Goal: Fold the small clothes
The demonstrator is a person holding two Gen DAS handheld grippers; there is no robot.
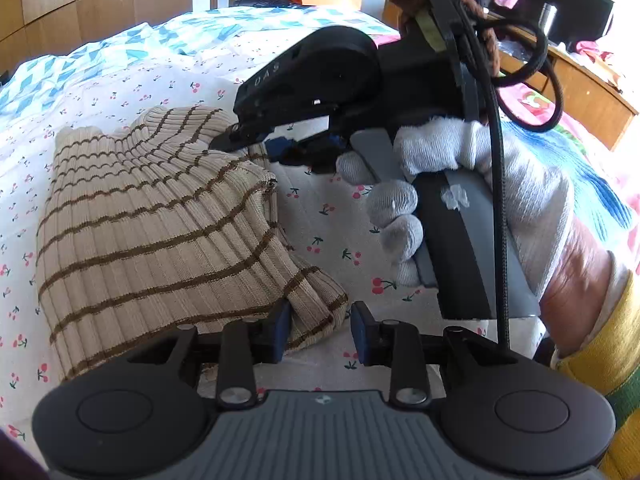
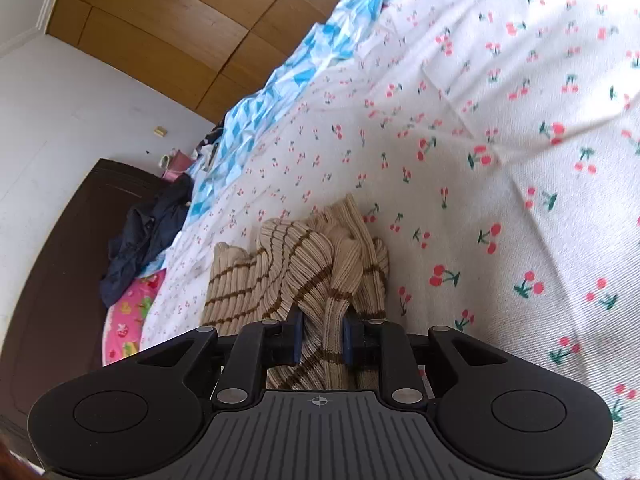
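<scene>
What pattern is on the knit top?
Beige ribbed knit top with thin brown stripes, clearest from the left wrist.

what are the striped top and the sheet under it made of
Top: looks like ribbed knit, soft and matte, perhaps cotton or acrylic; vertical ribs and loops show, beige with brown stripes. Sheet: seems thin woven cotton, matte, with printed cherries and a fine weave showing close up.
</scene>
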